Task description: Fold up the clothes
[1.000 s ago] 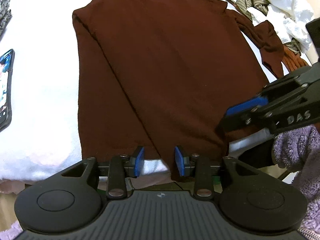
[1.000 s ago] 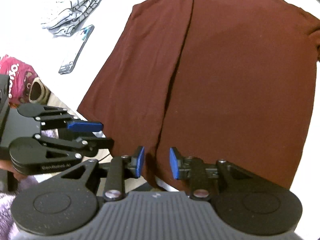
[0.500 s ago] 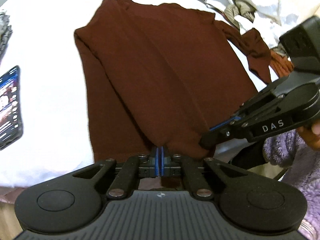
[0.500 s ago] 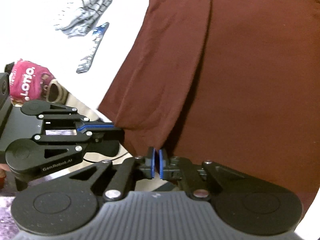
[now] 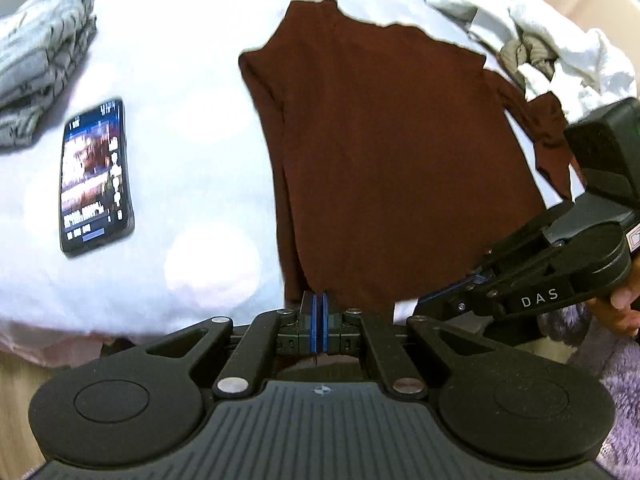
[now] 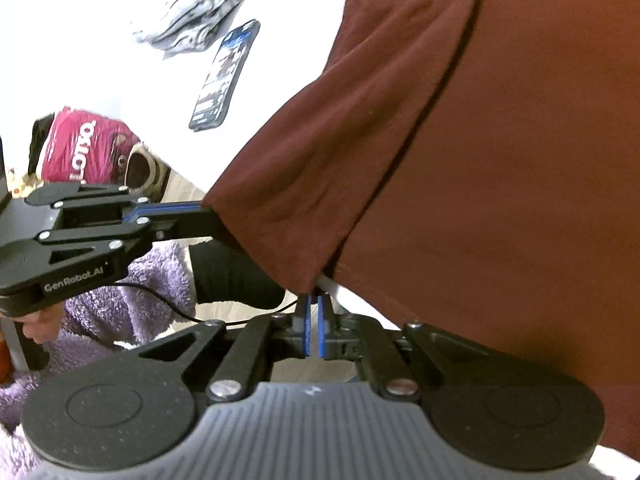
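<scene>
A dark brown long-sleeved shirt (image 5: 392,152) lies on the white bed, one side folded inward along its length. My left gripper (image 5: 319,322) is shut on the shirt's bottom hem at the left corner. My right gripper (image 6: 314,330) is shut on the hem further right and lifts it, so the brown shirt (image 6: 460,168) rises off the bed. The right gripper also shows in the left wrist view (image 5: 476,284), and the left gripper shows in the right wrist view (image 6: 200,216), both clamped on the hem.
A phone (image 5: 94,176) with a lit screen lies on the white bed (image 5: 192,128) left of the shirt. A folded grey striped garment (image 5: 36,64) sits at far left. A pile of loose white and grey clothes (image 5: 540,44) lies at back right. A pink bag (image 6: 84,148) stands off the bed.
Both grippers went from open to shut on the shirt's bottom hem. They have since lifted the hem and pulled back, and the shirt now looks farther away.
</scene>
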